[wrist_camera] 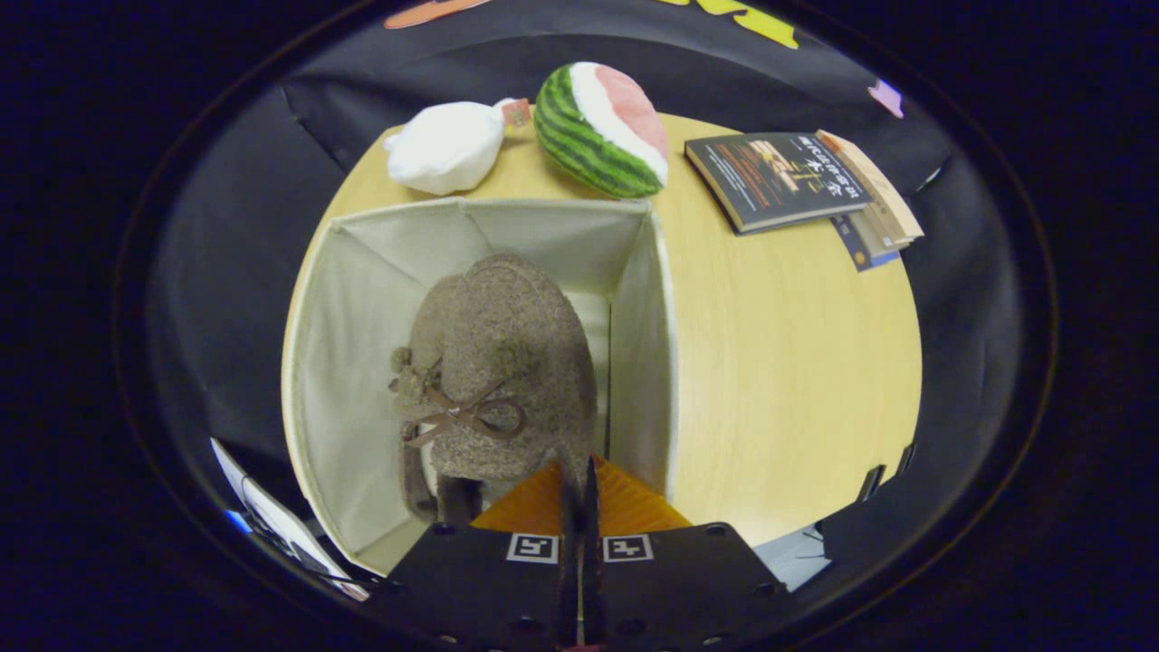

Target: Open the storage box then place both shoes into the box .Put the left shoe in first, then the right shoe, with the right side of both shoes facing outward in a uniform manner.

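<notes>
A brown fuzzy shoe (498, 362) with a thin brown bow sits inside the open cream fabric storage box (643, 299), its toe pointing toward the far wall. My gripper (579, 471) is at the shoe's near right edge. Its orange fingers (625, 503) are pressed together with only a thin slit between them, and they seem to pinch the shoe's rim. A dark brown part (418, 484) shows under the shoe by the box's near wall; I cannot tell whether it belongs to this shoe or to another one.
The box stands on the left of a round wooden table (788, 380). Beyond it lie a white plush toy (448, 145) and a watermelon plush (602, 127). A stack of books (797, 186) lies at the far right.
</notes>
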A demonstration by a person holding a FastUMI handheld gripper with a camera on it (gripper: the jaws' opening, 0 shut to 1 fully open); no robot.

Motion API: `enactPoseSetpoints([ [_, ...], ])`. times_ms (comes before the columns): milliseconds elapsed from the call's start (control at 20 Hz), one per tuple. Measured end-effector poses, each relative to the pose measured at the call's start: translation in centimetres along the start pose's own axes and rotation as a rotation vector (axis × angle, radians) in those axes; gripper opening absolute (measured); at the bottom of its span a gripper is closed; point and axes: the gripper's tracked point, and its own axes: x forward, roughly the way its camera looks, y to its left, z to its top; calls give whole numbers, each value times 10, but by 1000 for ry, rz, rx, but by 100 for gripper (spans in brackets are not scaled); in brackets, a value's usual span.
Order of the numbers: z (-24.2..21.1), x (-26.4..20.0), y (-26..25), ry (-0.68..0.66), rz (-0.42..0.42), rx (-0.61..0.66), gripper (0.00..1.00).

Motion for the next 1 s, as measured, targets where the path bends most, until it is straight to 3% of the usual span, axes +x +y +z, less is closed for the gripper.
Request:
enactPoseSetpoints([
  [300,8,23,-1,18,-105,0,3],
  [600,5,33,14,29,-51,0,14],
  [750,1,21,23,-1,-3,2,27],
  [1000,-5,-17,31,-103,70,15,76],
])
